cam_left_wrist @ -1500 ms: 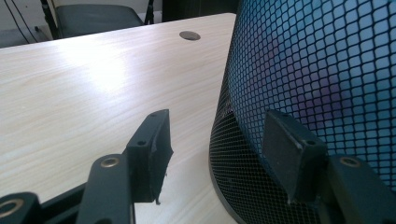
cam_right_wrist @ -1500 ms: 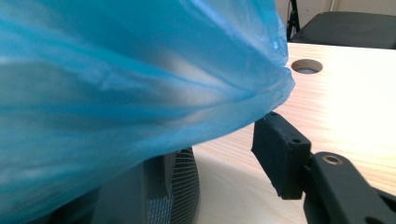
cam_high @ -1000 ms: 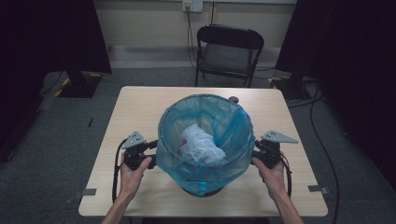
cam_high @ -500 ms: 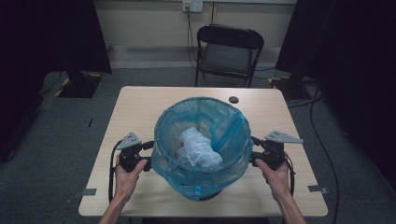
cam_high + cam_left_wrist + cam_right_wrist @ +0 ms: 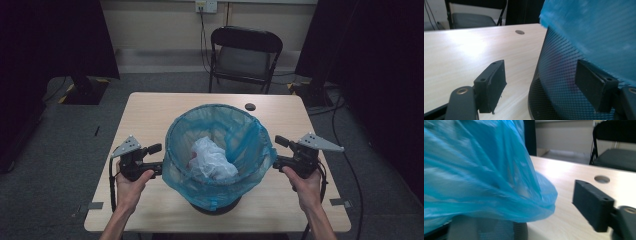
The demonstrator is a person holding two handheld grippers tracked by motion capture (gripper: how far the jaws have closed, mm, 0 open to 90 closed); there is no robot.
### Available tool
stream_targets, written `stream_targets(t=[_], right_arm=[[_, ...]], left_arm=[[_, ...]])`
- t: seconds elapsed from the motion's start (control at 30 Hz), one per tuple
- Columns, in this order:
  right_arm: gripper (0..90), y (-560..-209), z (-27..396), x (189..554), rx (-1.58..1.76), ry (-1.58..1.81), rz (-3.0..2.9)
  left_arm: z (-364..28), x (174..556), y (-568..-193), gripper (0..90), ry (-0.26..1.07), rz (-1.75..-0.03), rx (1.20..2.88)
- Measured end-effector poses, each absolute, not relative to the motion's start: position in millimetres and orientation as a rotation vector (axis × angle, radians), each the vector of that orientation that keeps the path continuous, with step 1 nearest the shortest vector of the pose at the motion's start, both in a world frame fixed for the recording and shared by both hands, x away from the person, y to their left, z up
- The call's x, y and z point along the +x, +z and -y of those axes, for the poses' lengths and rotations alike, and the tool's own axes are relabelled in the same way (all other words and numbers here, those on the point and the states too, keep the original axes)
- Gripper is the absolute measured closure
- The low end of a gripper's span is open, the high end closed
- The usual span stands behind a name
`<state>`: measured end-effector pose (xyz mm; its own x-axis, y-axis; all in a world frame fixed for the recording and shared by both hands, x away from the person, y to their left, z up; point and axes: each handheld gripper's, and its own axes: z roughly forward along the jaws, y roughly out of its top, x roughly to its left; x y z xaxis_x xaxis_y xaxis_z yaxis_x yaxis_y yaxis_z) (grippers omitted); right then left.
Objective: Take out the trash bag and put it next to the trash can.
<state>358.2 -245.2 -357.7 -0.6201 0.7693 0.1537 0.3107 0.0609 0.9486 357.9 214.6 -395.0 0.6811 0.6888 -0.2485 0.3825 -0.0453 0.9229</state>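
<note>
1. Bin bag (image 5: 220, 150): half a second ago its blue rim sat a little nearer the person's left hand; now the bag and the mesh bin (image 5: 554, 82) under it are centred between the two grippers, towards the near edge of the table (image 5: 150, 115). The left gripper (image 5: 150, 160) has moved out from the bag's side, and the right gripper (image 5: 277, 150) sits slightly higher against it.

2. The left gripper's jaws are spread wide, one on each side of the bin's wall in its own view, gripping nothing. The right gripper (image 5: 564, 202) has one jaw clear on the table side of the bag; the other is hidden under the blue film, so I cannot tell whether any plastic is caught.

3. The bag is thin, translucent blue plastic, stretched open into a round mouth and folded down over the bin's rim, with loose folds hanging outside. A crumpled white piece (image 5: 212, 159) lies inside it; something reddish shows beside that piece, too small to name.

4. The left gripper view shows the bin's black mesh wall below the bag's edge, hidden from above. The right gripper view shows the overhang bulging low towards the tabletop. The high view shows both hands, the left hand (image 5: 129, 187) and the right hand (image 5: 304, 187), beside the bag, and a dark chair (image 5: 242, 55) beyond the table's far edge.
</note>
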Motion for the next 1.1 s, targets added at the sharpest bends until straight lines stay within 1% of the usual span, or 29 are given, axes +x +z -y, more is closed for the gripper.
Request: stream_targets(t=[0.03, 0.13, 0.17, 0.2, 0.3, 0.33, 0.37, 0.4, 0.43, 0.47, 0.5, 0.53, 0.57, 0.6, 0.63, 0.67, 0.7, 0.77, 0.9, 0.97, 1.1], right_arm=[[26.9, -358, 245, 358, 1.077, 1.581, -1.953], [29.3, -349, 247, 357, 1.041, 1.675, -1.920], [29.3, -349, 247, 357, 1.041, 1.675, -1.920], [30.6, -348, 245, 357, 1.032, 1.683, -1.927], [44.2, -346, 240, 360, 1.010, 1.692, -1.932], [51.0, -345, 238, 361, 0.993, 1.712, -1.944], [59.4, -344, 236, 362, 0.987, 1.731, -1.939], [59.4, -344, 236, 362, 0.987, 1.731, -1.939], [68.1, -342, 233, 363, 0.974, 1.761, -1.951], [68.1, -342, 233, 363, 0.974, 1.761, -1.951], [72.3, -340, 232, 362, 0.972, 1.754, -1.951], [79.8, -337, 232, 362, 0.958, 1.773, -1.958], [79.8, -337, 232, 362, 0.958, 1.773, -1.958], [86.4, -333, 232, 361, 0.948, 1.791, -1.947], [86.4, -333, 232, 361, 0.948, 1.791, -1.947], [88.8, -329, 232, 361, 0.938, 1.821, -1.936], [88.8, -329, 232, 361, 0.938, 1.821, -1.936], [89.6, -326, 229, 363, 0.949, 1.799, -1.951], [89.8, -320, 230, 364, 0.954, 1.745, -1.935], [89.8, -311, 236, 363, 0.948, 1.780, -1.904], [89.9, -303, 233, 362, 0.919, 1.773, -1.902]], left_arm=[[-215, 357, -392, 24.7, 0.318, -0.871, 1.666], [-211, 355, -381, 34.9, 0.352, -0.814, 1.661], [-211, 355, -381, 37.4, 0.352, -0.814, 1.661], [-211, 355, -379, 37.4, 0.356, -0.804, 1.648], [-213, 355, -371, 45.8, 0.331, -0.770, 1.624], [-214, 355, -368, 50.0, 0.333, -0.751, 1.626], [-214, 355, -365, 57.1, 0.307, -0.727, 1.603], [-214, 355, -365, 61.6, 0.307, -0.727, 1.603], [-214, 354, -362, 64.4, 0.300, -0.712, 1.599], [-214, 354, -362, 67.1, 0.300, -0.712, 1.599], [-214, 354, -360, 67.1, 0.294, -0.698, 1.592], [-214, 352, -359, 74.6, 0.296, -0.686, 1.587], [-213, 350, -357, 74.6, 0.297, -0.677, 1.586], [-213, 348, -353, 79.8, 0.302, -0.672, 1.588], [-213, 348, -353, 83.4, 0.302, -0.672, 1.588], [-213, 347, -351, 85.7, 0.295, -0.661, 1.584], [-213, 345, -349, 85.7, 0.294, -0.657, 1.572], [-214, 343, -345, 89.5, 0.283, -0.642, 1.552], [-219, 342, -335, 89.9, 0.299, -0.631, 1.542], [-222, 342, -330, 90.0, 0.292, -0.632, 1.529], [-221, 339, -326, 90.0, 0.308, -0.631, 1.531]])
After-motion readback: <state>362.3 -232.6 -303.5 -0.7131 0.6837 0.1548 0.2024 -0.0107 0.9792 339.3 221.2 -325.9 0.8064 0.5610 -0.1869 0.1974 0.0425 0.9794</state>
